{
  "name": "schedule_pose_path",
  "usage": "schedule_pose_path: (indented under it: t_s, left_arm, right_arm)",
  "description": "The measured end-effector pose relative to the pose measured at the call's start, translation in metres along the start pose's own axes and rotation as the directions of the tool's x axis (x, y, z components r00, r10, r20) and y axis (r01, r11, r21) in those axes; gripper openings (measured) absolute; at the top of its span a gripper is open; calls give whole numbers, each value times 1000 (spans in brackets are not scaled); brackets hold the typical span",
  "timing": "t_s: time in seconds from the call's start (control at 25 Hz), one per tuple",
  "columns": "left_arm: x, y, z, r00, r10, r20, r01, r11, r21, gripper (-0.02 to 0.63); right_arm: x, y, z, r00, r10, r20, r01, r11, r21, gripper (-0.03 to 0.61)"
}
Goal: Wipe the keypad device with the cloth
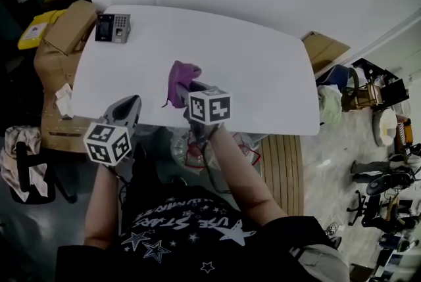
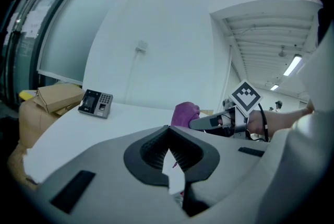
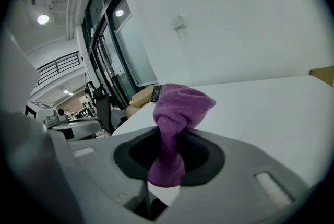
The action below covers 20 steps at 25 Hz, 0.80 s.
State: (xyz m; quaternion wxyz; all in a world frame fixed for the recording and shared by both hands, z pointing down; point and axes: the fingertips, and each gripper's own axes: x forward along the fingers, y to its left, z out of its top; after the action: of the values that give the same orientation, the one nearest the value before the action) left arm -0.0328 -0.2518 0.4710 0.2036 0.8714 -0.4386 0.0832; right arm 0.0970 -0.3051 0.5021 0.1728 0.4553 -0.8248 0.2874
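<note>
The keypad device [image 1: 113, 27] stands at the far left corner of the white table [image 1: 263, 77]; the left gripper view shows it ahead and to the left [image 2: 95, 103]. A purple cloth [image 1: 179, 80] hangs bunched over the table's near middle, and my right gripper [image 1: 186, 91] is shut on it. In the right gripper view the cloth [image 3: 177, 113] rises from between the jaws. My left gripper [image 1: 131, 103] hovers at the table's front edge, left of the cloth, jaws closed together and holding nothing [image 2: 168, 129]. It sees the cloth [image 2: 185, 112] and the right gripper [image 2: 209, 122] to its right.
Cardboard boxes [image 1: 66, 31] and a yellow item [image 1: 36, 27] sit off the table's left side. A flat brown board [image 1: 325, 47] leans at the right corner. A white wall runs behind the table. A chair [image 1: 29, 165] stands on the floor at the left.
</note>
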Motion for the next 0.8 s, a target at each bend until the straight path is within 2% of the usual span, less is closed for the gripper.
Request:
schedule_pose_path:
  t_s: [0.4, 0.6, 0.8]
  left_arm:
    - [-24, -74, -20, 1000, 28, 8, -28, 999, 15, 6]
    - [-31, -91, -23, 999, 41, 16, -41, 999, 22, 6]
    - [-24, -107, -34, 1000, 11, -7, -11, 1000, 26, 6]
  right_arm:
    - [-68, -15, -37, 999, 33, 14, -34, 999, 31, 98]
    - [-89, -19, -47, 999, 37, 25, -37, 999, 14, 98]
    - [-99, -32, -57, 999, 8, 47, -10, 999, 44, 98]
